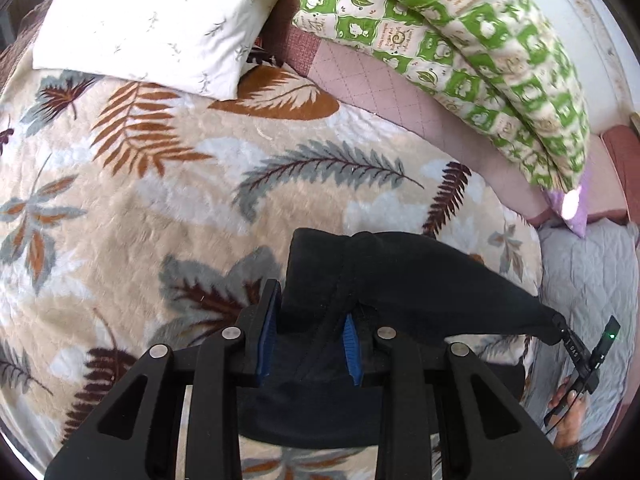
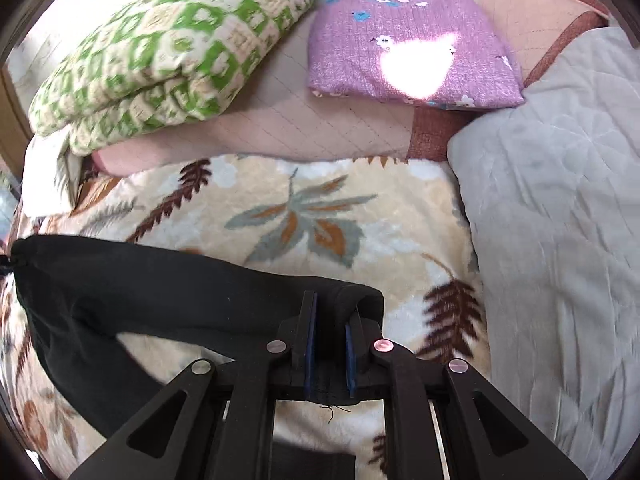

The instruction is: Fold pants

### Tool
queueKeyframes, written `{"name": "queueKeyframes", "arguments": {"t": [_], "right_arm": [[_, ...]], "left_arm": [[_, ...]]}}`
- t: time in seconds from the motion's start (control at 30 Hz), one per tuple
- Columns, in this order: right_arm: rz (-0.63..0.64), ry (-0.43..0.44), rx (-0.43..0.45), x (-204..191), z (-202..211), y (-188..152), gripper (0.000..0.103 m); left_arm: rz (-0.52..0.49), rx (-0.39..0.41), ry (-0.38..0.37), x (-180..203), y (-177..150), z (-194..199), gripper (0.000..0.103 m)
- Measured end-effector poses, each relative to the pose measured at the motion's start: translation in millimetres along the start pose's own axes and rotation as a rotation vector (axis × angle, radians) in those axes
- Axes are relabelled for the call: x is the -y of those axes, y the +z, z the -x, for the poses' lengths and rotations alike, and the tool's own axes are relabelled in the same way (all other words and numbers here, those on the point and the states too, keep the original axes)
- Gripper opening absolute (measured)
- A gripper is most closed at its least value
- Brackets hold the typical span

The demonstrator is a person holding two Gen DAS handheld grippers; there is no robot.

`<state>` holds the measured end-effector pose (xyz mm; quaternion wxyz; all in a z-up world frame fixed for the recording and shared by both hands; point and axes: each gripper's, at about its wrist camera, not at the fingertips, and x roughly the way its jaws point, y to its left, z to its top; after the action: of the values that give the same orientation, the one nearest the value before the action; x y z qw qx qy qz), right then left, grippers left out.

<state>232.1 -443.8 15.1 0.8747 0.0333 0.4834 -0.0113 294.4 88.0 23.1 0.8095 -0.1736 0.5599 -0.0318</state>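
The black pants [image 1: 404,280] hang stretched between my two grippers above a leaf-print blanket [image 1: 160,184]. My left gripper [image 1: 310,344] has one end of the pants bunched between its blue pads [image 1: 267,332]. The cloth runs right to my other gripper [image 1: 576,350], seen small at the far right with a hand behind it. In the right wrist view the pants [image 2: 132,280] stretch from the far left to my right gripper [image 2: 330,348], which is shut on a folded edge of the fabric. The lower part of the pants droops below.
A white pillow [image 1: 152,20] and a green-checked folded quilt [image 1: 460,40] lie at the back of the bed. A folded purple sweater [image 2: 412,48] sits behind the blanket [image 2: 320,216]. A grey quilted cover [image 2: 560,220] lies to the right.
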Motion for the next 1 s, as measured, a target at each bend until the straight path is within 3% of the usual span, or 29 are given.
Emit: {"name": "queueKeyframes", "arguments": {"t": [0.37,0.73,1.0], "right_arm": [[-0.004,0.024,-0.001,-9,29,-94,0.012],[-0.05,0.019,-0.045,-10,43,-164,0.02],[-0.096,-0.004,-0.082,-3,63,-188,0.032]], "left_arm": [[-0.096,0.046,-0.016,-31,-76,22,0.026],[-0.171,-0.087,0.057,-71,-141,-13,0.026],[-0.238,-0.109,0.087,-81,-160,2,0.028]]}}
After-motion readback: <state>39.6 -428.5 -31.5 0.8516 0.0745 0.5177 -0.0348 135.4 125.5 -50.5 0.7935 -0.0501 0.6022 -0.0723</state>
